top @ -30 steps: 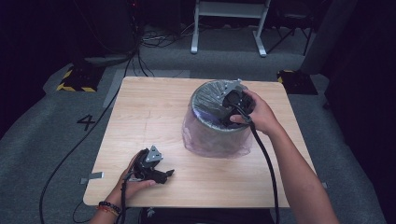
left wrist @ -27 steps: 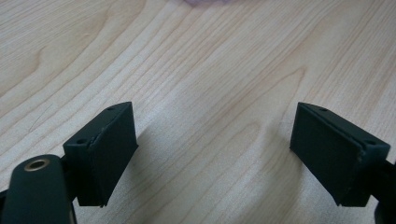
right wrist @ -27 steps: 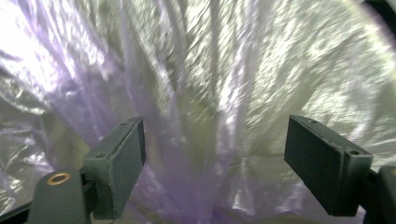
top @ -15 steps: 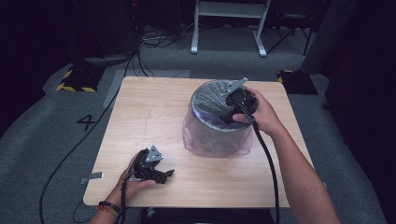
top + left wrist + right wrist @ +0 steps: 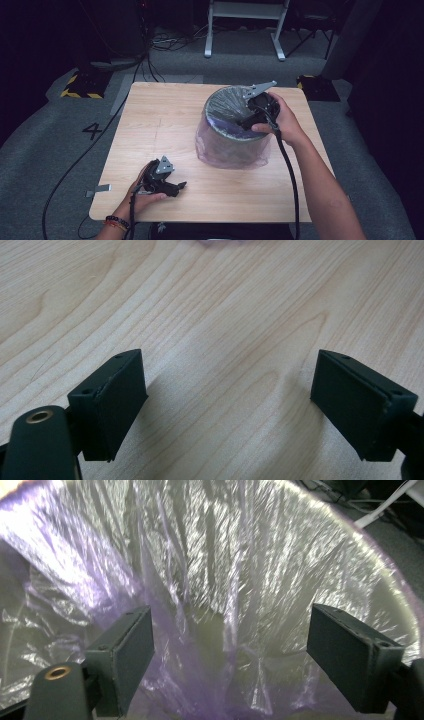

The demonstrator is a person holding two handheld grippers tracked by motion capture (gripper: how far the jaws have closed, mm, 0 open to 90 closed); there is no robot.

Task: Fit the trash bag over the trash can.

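Observation:
A round bin (image 5: 232,145) lined with a thin purple plastic bag (image 5: 210,580) stands on the wooden table (image 5: 165,120), right of the middle. The bag hangs over the rim and down the outside. My right gripper (image 5: 246,121) is held over the bin's right rim, pointing into the opening; its jaws stand wide open above the crinkled bag, with nothing between them (image 5: 227,655). My left gripper (image 5: 179,187) rests low near the table's front left edge, open, its jaws over bare wood (image 5: 227,410).
The table stands on grey carpet with a "4" mark (image 5: 93,131) at the left. A white frame's legs (image 5: 245,30) and cables (image 5: 160,42) lie beyond the far edge. A yellow-black striped block (image 5: 80,85) sits at the back left.
My right gripper has shifted slightly over the bin's rim. The left gripper has stayed where it was.

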